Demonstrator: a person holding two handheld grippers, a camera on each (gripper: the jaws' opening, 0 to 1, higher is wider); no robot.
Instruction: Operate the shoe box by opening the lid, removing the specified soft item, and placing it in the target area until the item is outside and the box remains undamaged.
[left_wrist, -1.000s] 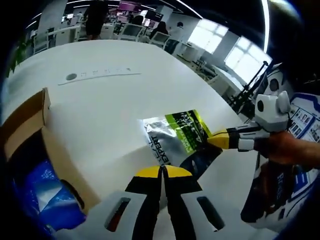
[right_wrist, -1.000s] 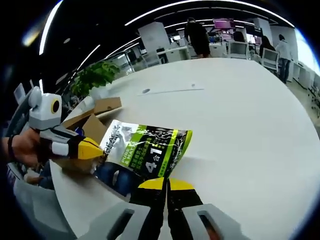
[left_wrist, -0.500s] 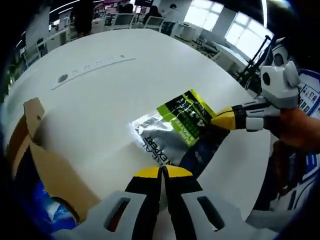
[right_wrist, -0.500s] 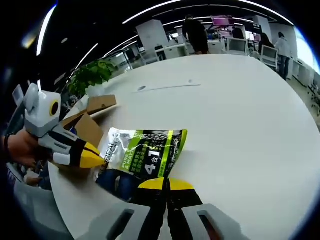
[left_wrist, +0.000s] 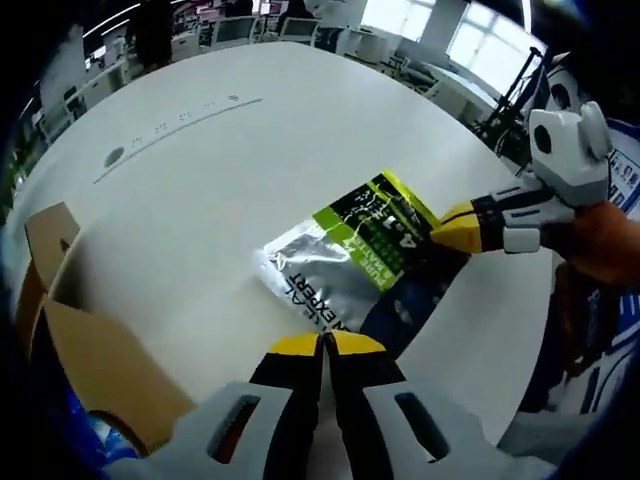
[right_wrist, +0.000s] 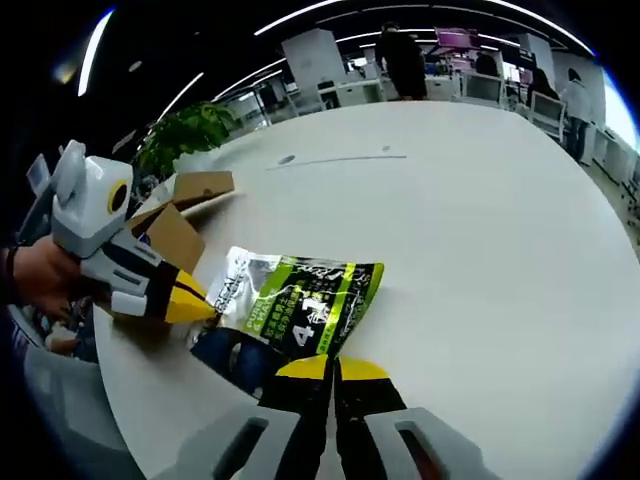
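Beside the open shoe box, the soft pouch now lies lower on the white counter than a second ago. The left gripper and right gripper each stay clenched on an edge, so release looks imminent.

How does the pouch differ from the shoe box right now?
The pouch is glossy, silver, green and dark blue, printed; the shoe box is plain brown cardboard. The pouch lies flat with both claws, left and right, shut on its edges; the box stands open, flaps up, untouched. Both rest on the white table.
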